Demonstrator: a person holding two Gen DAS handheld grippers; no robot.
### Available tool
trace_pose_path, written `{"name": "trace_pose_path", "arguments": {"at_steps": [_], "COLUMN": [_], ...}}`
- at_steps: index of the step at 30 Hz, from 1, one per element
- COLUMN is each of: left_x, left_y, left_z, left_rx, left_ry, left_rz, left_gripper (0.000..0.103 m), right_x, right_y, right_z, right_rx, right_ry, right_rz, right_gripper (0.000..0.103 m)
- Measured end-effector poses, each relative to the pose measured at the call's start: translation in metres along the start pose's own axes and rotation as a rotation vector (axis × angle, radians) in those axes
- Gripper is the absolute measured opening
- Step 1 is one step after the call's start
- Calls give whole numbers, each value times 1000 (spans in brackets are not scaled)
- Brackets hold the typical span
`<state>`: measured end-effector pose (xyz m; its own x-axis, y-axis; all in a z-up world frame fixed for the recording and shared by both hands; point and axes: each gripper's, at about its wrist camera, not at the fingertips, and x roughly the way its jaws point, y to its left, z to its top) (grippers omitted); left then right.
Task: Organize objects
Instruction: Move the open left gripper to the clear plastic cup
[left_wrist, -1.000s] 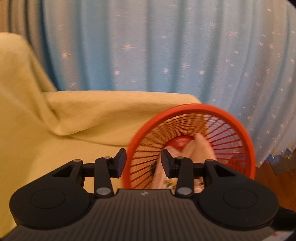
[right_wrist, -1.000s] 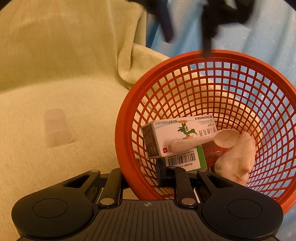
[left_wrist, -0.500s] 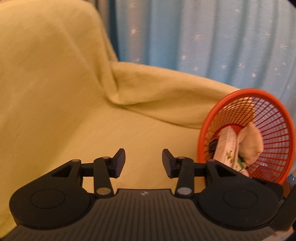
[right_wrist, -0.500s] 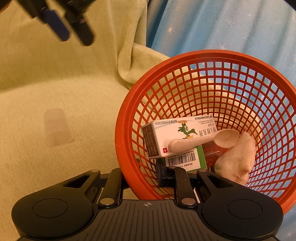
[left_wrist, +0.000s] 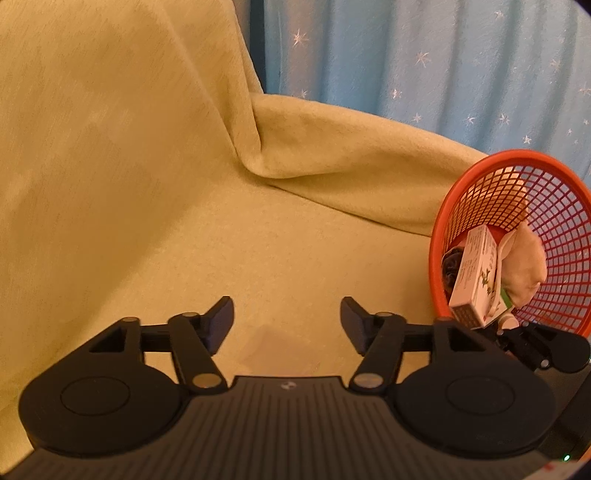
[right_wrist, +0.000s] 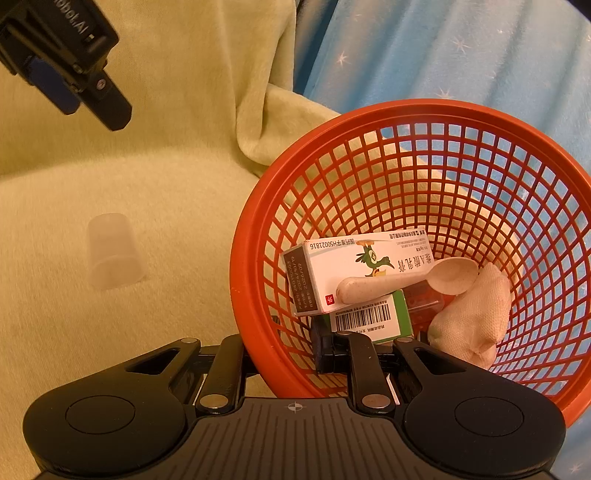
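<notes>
White cardboard medicine box (right_wrist: 364, 267) in the orange mesh basket (right_wrist: 461, 122) reads "H50021816", upside down, beside Chinese print. Black gripper body (right_wrist: 70, 27) at top left shows "obot.AI".

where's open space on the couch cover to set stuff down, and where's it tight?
Free: the yellow cover between the translucent cup and the orange basket, and the flat stretch ahead of the left gripper. Crowded: the basket bottom, where boxes, a spoon and a cloth bundle pile up.

Basket (right_wrist: 255, 236), orange mesh: 1. Boxes: 2, one white (right_wrist: 354, 269), one green-edged (right_wrist: 373, 317). Spoon (right_wrist: 406, 282): 1. Cloth pouch (right_wrist: 472, 314): 1. Translucent cup (right_wrist: 112, 251): 1. Hand-held grippers: 2, left (left_wrist: 287, 325), right (right_wrist: 284, 347).
</notes>
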<state>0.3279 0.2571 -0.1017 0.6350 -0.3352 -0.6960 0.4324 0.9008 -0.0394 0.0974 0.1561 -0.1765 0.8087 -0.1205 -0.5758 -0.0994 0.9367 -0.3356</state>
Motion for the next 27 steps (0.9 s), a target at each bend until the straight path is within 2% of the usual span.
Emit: {"name": "trace_pose_path", "arguments": {"at_steps": [4, 8, 11, 17, 27], "left_x": [4, 8, 12, 32, 79], "left_y": [7, 15, 19, 15, 5], "left_z": [-7, -16, -23, -37, -47], "left_rx": [4, 23, 55, 140, 241], "left_ry": [18, 19, 10, 58, 130], "left_rz": [8, -4, -32, -77, -113], "left_gripper": [70, 89, 95, 96, 96], "right_x": [0, 0, 0, -4, -2], "right_y": [3, 2, 2, 0, -13], "right_z": [1, 1, 1, -1, 1], "right_rx": [-1, 0, 1, 13, 31], "right_ry": [0, 0, 0, -3, -5], "right_rz": [0, 0, 1, 5, 11], "right_gripper": [15, 15, 15, 15, 15]}}
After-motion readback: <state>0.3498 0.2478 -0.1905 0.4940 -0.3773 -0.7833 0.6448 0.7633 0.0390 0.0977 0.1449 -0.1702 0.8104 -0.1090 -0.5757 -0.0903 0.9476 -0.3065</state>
